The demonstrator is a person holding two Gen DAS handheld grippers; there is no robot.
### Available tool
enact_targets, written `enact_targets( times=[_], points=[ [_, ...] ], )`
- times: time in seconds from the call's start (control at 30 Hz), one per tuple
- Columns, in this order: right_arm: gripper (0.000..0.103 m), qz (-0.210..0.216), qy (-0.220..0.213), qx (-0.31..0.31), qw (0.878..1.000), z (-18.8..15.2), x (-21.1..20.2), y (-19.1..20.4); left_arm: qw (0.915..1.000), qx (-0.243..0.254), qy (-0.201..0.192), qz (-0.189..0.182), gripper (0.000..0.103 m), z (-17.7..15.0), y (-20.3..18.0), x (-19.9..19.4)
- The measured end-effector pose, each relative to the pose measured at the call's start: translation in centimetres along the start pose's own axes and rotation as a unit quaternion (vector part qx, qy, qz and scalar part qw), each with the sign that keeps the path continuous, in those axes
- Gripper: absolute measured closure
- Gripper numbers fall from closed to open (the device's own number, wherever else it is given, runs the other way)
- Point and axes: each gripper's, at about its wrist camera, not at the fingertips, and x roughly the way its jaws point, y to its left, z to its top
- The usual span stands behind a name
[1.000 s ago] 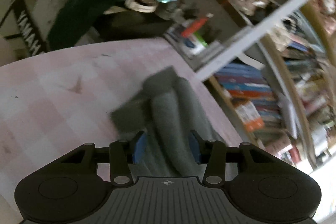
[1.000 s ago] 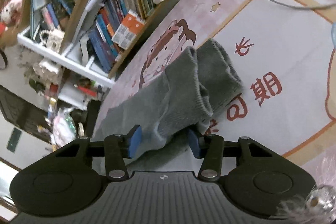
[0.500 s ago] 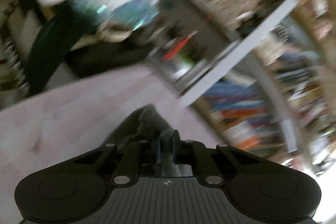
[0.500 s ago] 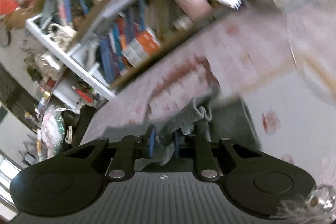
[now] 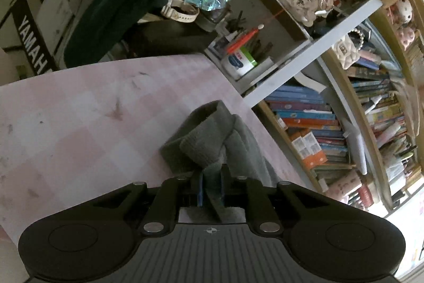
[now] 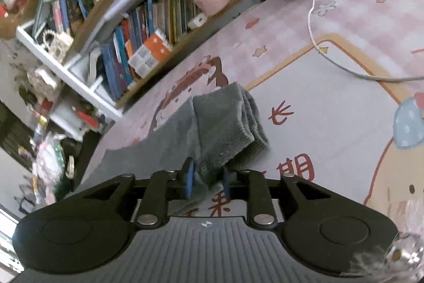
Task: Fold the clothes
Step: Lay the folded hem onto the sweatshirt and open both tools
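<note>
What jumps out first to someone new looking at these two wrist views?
The gray garment, bunched on the pink cartoon mat just ahead of both grippers. The left gripper is clamped on its fabric; the right gripper is opening with cloth between its jaws. Behind the mat runs a crammed bookshelf.

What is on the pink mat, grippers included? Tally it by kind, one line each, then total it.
Grey knit garment: 1
White cable: 1
Grippers: 2, the left gripper shut on the garment, the right gripper opening its jaws with the garment between them
Total: 4
</note>
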Motion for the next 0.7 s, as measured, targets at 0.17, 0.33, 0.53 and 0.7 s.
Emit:
enact_targets(
  times=[0.17, 0.33, 0.53, 0.7],
  points=[
    [0.068, -0.005, -0.004, 0.002, 1.000, -0.1, -0.2, -0.2, 1.0000, 0.001, -0.003, 0.004, 0.089, 0.3, -0.3, 0.2],
    [0.084, -0.012, -0.006, -0.031, 0.999, -0.2, -0.2, 0.9, 0.9992, 0.016, -0.036, -0.001, 0.093, 0.5, -1.5, -0.6],
    [0.085, -0.016, -0.002, -0.063, 0.998, -1.1, 0.0, 1.9, 0.9974, 0.041, -0.058, 0.012, 0.093, 1.1, -2.7, -1.3],
    [0.078, -0.021, -0.004, -0.054, 0.998, -1.4, -0.3, 1.3, 0.9979, 0.040, -0.031, 0.040, 0.086, 0.0, -0.8, -1.1]
  ],
)
